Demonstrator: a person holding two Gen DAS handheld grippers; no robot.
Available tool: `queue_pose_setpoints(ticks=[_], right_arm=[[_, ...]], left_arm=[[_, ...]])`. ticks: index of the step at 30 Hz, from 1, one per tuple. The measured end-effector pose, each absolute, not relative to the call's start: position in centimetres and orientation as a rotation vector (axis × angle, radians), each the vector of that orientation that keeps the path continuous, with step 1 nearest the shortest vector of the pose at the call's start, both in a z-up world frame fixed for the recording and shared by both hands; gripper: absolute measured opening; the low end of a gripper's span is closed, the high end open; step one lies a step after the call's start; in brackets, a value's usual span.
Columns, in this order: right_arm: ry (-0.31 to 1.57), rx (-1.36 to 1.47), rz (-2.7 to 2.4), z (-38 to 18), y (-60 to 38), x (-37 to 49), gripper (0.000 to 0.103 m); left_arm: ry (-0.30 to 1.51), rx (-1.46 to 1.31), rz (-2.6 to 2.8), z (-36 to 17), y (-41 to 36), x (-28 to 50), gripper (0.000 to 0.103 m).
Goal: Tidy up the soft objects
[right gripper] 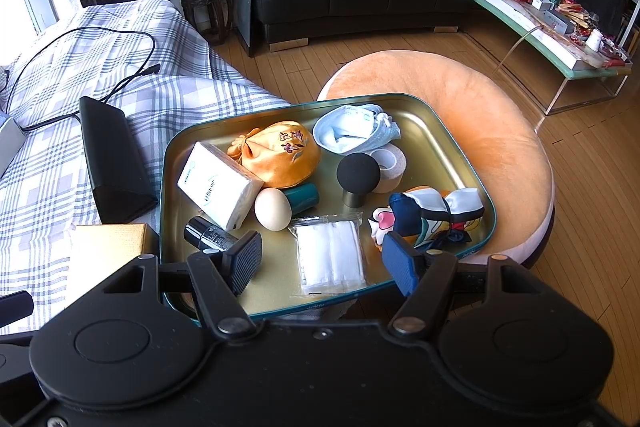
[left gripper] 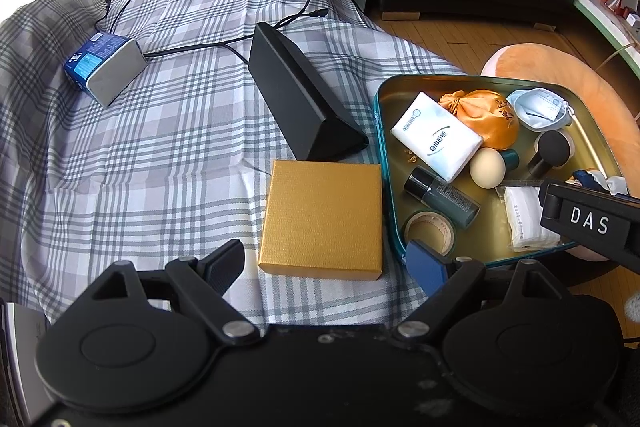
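A teal-rimmed golden tin tray (right gripper: pixel 432 131) holds an orange satin pouch (right gripper: pixel 280 153), a white tissue pack (right gripper: pixel 218 185), a blue face mask (right gripper: pixel 352 131), a bagged white cotton pad pack (right gripper: pixel 330 257) and a patterned scarf (right gripper: pixel 432 211). My right gripper (right gripper: pixel 322 267) is open and empty, just above the cotton pad pack at the tray's near edge. My left gripper (left gripper: pixel 326 269) is open and empty, over the near edge of a gold box (left gripper: pixel 322 219) left of the tray (left gripper: pixel 386 163). The right gripper's body shows at the right edge of the left wrist view (left gripper: pixel 592 223).
The tray also holds an egg-shaped sponge (right gripper: pixel 273 209), a dark bottle (right gripper: pixel 210 235), a black mushroom-shaped puff (right gripper: pixel 357 179), tape rolls (right gripper: pixel 390 163) and a teal cap (right gripper: pixel 304 198). A black wedge case (left gripper: pixel 298 95), a blue box (left gripper: pixel 102 65) and cables lie on the plaid cloth. An orange cushion (right gripper: pixel 480 115) is under the tray.
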State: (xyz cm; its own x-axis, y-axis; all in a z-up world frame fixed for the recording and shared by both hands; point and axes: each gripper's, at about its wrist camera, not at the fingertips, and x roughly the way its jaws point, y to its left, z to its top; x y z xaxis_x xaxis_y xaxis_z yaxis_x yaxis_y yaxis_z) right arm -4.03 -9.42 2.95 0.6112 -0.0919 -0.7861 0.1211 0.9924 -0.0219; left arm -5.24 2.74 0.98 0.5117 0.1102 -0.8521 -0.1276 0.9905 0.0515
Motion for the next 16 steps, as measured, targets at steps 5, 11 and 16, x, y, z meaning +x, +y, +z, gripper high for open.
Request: queue_pose_setpoints(ticks=[5, 11, 16], right_arm=[[0.905, 0.034, -0.123, 2.94, -9.41, -4.03, 0.064], [0.906, 0.034, -0.123, 2.95, -9.38, -4.03, 0.064], [0.906, 0.035, -0.124, 2.95, -9.37, -4.03, 0.064]], left_arm=[[1.026, -0.022, 0.146, 0.98, 2.82, -5.22, 0.087], [1.027, -0.025, 0.15, 0.95, 2.85, -5.18, 0.087], [1.03, -0.031, 0.157, 0.87, 2.98, -5.09, 0.087]])
